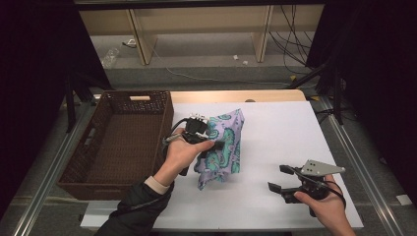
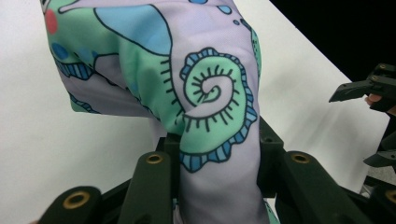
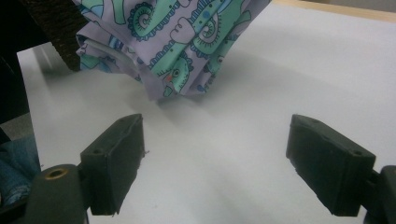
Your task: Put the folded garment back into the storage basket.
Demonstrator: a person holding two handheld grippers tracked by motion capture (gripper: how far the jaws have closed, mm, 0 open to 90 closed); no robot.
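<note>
my left gripper [image 1: 212, 142] has its fingers [image 2: 159, 175] pinching a cloth [image 1: 223, 145], lilac with green and blue swirls. in the left gripper view the fabric bulges up between the two fingers, squeezed tight, and hangs over the white counter [image 1: 275, 132]. from the high view the cloth sits near the middle of the counter, just right of the basket [image 1: 115, 142], bunched and partly lifted in my grip, its lower end trailing down toward the sheet. my left hand [image 1: 184, 152] wraps the gripper body.

the basket is brown wicker, rectangular, at the left edge of the counter, with a handle slot in the far wall. i see nothing inside it, just the woven bottom.

my right gripper [image 1: 280, 178] hovers near the counter's right front corner, well apart from the cloth, held in my right hand [image 1: 327, 206]. its fingers [image 3: 114, 161] are spread wide with bare white counter between them; in the right gripper view the cloth lies ahead, beyond the fingertips, not touching them.
</note>
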